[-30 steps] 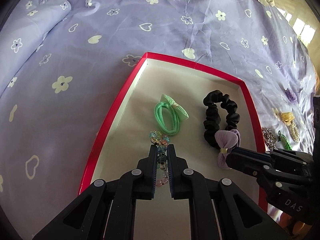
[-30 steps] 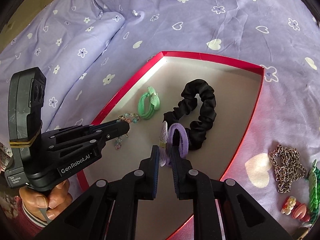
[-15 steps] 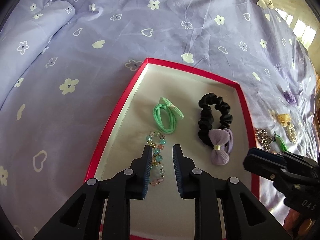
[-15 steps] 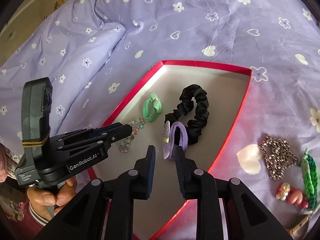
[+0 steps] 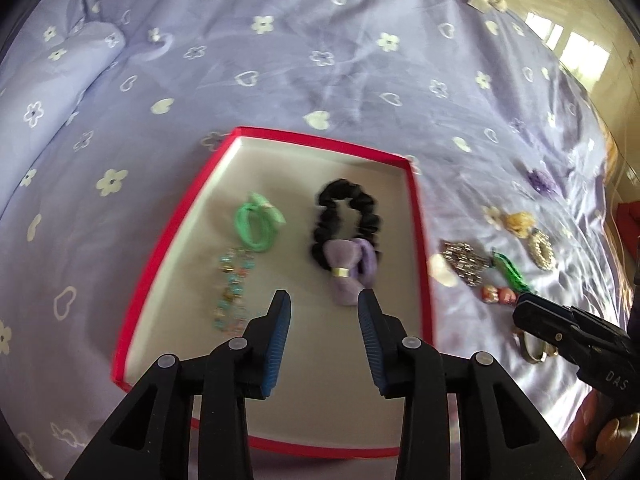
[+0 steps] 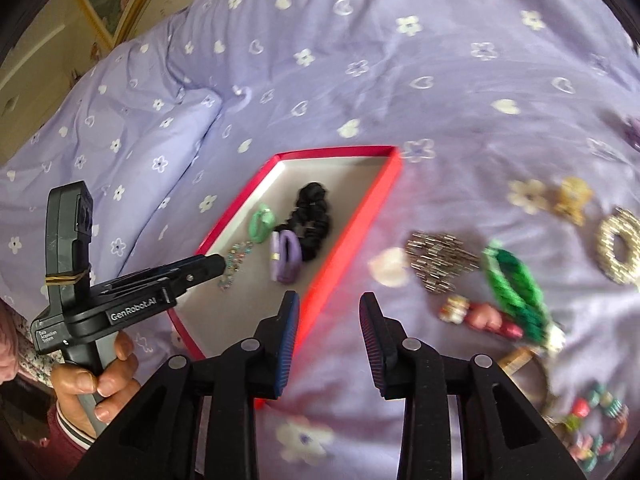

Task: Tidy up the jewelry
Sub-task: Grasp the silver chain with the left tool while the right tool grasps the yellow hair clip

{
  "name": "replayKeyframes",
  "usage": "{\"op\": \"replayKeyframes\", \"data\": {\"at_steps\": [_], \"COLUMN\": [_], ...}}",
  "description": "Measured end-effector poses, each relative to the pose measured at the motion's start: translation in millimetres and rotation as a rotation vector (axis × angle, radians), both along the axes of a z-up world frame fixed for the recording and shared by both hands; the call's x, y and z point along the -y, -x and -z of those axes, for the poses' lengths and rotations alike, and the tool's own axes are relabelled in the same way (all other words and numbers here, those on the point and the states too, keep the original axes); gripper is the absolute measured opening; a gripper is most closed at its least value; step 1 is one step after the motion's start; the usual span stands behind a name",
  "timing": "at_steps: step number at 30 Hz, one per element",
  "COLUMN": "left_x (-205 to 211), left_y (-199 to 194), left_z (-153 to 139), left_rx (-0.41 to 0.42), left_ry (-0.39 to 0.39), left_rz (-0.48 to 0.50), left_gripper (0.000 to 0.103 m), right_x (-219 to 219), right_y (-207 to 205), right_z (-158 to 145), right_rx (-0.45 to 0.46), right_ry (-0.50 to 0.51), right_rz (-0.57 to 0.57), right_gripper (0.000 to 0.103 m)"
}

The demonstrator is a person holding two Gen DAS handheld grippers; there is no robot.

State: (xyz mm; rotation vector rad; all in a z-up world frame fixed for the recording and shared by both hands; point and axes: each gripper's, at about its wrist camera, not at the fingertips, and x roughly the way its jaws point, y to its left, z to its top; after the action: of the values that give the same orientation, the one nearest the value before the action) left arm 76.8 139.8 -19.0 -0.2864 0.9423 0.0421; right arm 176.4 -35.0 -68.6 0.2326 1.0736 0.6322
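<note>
A red-rimmed box [image 5: 420,248] [image 6: 352,240] lies on the purple bedspread. Inside it rest a green hair tie [image 5: 256,222], a black scrunchie [image 5: 346,214], a lilac bow tie [image 5: 348,268] [image 6: 285,258] and a beaded bracelet [image 5: 232,292]. My left gripper [image 5: 323,300] hangs above the box's near part, jaws opening, nothing between them. My right gripper [image 6: 329,300] hovers over the box's right rim and the sheet, jaws opening and empty. Right of the box lie a silver chain [image 6: 438,260], a green braided piece [image 6: 516,280] and a pink clip [image 6: 480,314].
More pieces lie on the sheet to the right: a sparkly ring-shaped piece [image 6: 620,246], a gold charm [image 6: 574,200], a colourful bead bracelet [image 6: 596,432] and a purple item [image 5: 542,182]. A hand [image 6: 92,384] holds the left gripper's handle. A folded duvet ridge [image 6: 160,136] rises at the left.
Both grippers let go of their pieces, the beaded bracelet and the lilac bow tie, which now lie in the box. Both jaws widened and drew back upward; the right one swung rightward toward the loose jewelry.
</note>
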Motion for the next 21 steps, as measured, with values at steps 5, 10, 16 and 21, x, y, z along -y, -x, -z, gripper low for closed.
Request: {"op": "replayKeyframes", "data": {"at_steps": [5,10,16,21], "left_x": [22.9,43.1,62.1,74.2], "left_y": [-1.7,-7.9,-18.7,-30.5], "left_z": [-9.0,-10.5,-9.4,-7.8], "left_rx": [0.006,0.000,-0.010,-0.018], "left_ry": [-0.008,-0.013,-0.020,-0.033], "left_rz": [0.056,0.106,0.150,0.174], "left_gripper": [0.035,0.036,0.036,0.036], "right_x": [35.4,70.7,95.5,107.2], "right_y": [6.1,10.4,8.8,2.4], "right_z": [-0.8,1.5,4.1,5.9], "right_rx": [0.002,-0.004,-0.008,-0.007], "right_ry": [0.008,0.021,0.028,0.027], "right_rz": [0.065,0.135,0.180,0.206], "right_gripper": [0.035,0.035,0.035,0.035]}}
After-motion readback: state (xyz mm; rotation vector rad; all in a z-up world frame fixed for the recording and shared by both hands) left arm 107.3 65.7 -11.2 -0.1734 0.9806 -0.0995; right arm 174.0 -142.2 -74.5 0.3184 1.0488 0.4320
